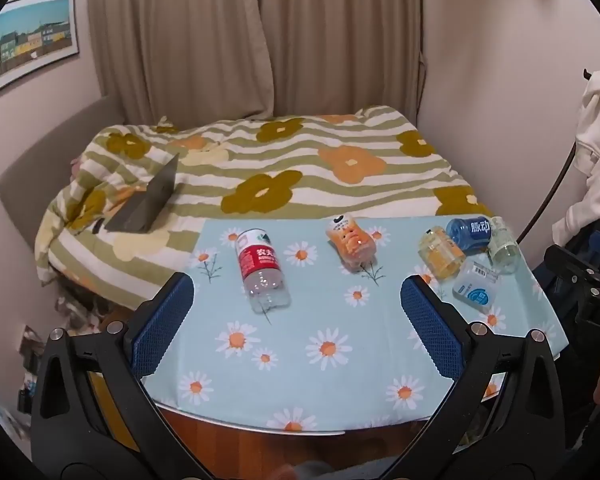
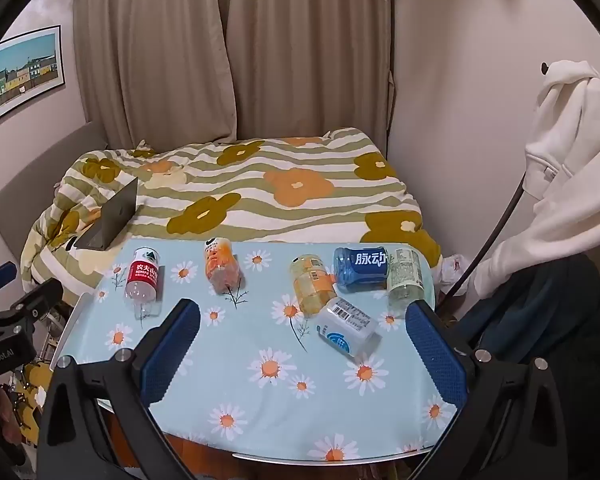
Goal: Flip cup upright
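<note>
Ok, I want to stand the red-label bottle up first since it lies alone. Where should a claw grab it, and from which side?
Judging by its pose, grip the red-label bottle across its labelled middle, coming from above with the open left claw, fingers either side of the body. It lies on its side on the daisy tablecloth, clear of the orange bottle, so both flanks look free.

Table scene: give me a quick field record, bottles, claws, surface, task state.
surface: table with daisy-print cloth
containers: six, all lying on their sides
left pair: red-label bottle, orange bottle
right cluster: yellow bottle, blue bottle, clear green-tint bottle, white-label bottle
left claw: open, empty, above near table edge
right claw: open, empty, nearest the white-label bottle
task state: nothing upright yet
behind table: bed with floral quilt
</note>
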Available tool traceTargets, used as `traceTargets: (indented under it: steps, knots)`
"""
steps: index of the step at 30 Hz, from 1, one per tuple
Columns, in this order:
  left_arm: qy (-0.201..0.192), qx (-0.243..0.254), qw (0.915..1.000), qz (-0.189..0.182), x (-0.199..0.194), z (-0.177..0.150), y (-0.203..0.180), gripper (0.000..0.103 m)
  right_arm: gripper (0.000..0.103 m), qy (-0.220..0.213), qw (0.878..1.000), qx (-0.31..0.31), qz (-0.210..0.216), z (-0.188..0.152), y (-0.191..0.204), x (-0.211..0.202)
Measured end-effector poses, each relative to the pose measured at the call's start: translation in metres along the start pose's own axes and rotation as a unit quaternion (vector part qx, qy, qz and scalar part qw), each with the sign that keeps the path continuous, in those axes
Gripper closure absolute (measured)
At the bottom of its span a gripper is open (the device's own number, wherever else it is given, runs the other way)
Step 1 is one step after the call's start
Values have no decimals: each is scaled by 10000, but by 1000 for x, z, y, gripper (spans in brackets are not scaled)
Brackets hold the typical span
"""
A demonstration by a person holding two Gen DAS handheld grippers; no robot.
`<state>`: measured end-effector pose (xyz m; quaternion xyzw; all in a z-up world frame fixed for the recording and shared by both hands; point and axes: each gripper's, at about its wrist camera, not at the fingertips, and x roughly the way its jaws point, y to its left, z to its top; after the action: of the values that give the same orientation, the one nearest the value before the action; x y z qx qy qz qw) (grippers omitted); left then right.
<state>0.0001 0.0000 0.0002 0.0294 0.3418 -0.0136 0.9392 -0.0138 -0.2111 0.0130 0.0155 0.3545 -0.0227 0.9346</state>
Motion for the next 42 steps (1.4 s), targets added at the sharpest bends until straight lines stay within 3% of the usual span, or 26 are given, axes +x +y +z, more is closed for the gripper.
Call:
traceTargets:
  steps: [9,42]
  knots:
    - [-72,-42,9999,-130,-3,1,4,0,0,14,10000,-20,-35,-1,1,2]
    - [-49,-32,10000,-4,6,7,8,0,0,36,10000,-8,29,-1,5,2]
